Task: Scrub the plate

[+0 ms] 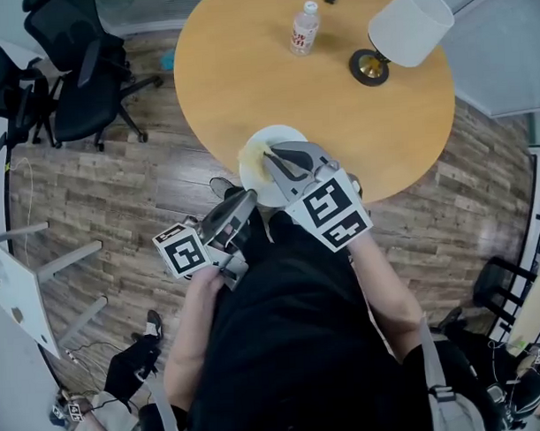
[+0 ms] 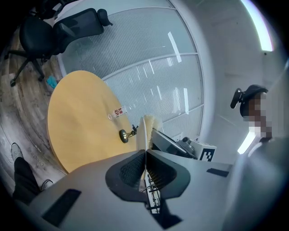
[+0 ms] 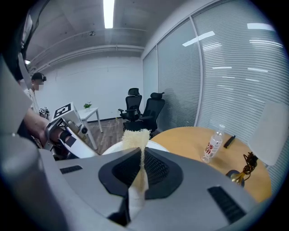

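Only the gripper views show the grips: left gripper point(image 2: 145, 155) clamps the round white plate point(image 1: 283, 135) by its rim, right gripper point(image 3: 141, 155) a fuzzy pale-yellow cloth point(image 3: 135, 135), over the round wooden table point(image 1: 247, 70) edge and plank floor point(image 1: 119, 198).

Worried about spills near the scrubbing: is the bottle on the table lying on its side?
No, the bottle stands upright on the table, with its cap at the top.

The plate point(image 1: 253, 181) is white, the sponge point(image 3: 134, 136) pale yellow, the counter point(image 1: 238, 70) honey-tan. The grey left tool point(image 1: 244, 200) and right tool point(image 1: 272, 159) bear black-and-white square markers. The floor point(image 1: 110, 198) is grey-brown planks.
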A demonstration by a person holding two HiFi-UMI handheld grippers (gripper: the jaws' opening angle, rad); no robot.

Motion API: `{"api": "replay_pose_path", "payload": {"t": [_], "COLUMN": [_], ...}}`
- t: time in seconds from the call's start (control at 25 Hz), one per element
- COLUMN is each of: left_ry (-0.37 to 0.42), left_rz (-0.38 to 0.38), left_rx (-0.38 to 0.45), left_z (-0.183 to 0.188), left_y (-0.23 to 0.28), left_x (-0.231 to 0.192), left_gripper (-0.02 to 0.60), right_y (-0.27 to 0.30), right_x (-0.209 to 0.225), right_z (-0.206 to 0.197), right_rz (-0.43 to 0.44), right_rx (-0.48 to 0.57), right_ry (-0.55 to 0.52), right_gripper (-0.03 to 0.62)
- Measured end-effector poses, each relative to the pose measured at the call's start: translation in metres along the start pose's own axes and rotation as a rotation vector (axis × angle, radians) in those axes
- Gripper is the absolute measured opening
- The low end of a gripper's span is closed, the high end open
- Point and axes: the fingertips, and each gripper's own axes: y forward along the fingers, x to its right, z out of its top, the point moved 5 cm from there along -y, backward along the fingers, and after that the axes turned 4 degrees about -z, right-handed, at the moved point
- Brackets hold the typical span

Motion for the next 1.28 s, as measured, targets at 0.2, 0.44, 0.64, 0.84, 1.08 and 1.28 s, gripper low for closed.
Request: {"api": "replay_pose_path", "payload": {"t": [0.2,0.44,0.64,0.84,1.08,1.28], "left_ry": [0.040,0.016,0.012,0.018,0.014,0.011], "left_rz": [-0.016,-0.038,-0.059,-0.070,-0.063,-0.029], "left_rx": [-0.037,-0.022,-0.023,-0.033,-0.028,0.000], "left_z": [0.001,-0.002,-0.002,-0.001,0.000,0.003], "left_y": [0.007,0.010,0.015,0.021,0.026,0.027], "left_x": [0.007,0.006,0.008,0.008,0.005,0.001], "left_gripper": [0.021,0.021,0.021,0.021,0.021,0.021], "right_y": [-0.006,-0.021,-0.033,-0.033,-0.026,-0.019], "right_x": [0.027,0.060,0.075,0.070,0.047,0.023], "right_z": [-0.005,-0.022,-0.032,-0.029,-0.025,-0.025], "right_rz": [-0.065,-0.154,-0.208,-0.195,-0.100,-0.004], "right_rx": [-0.014,-0.033,-0.052,-0.044,-0.023,-0.023], "right_ry": [0.029,0.066,0.090,0.090,0.107,0.142], "right_gripper": [0.026,0.026,0.026,0.026,0.026,0.026]}}
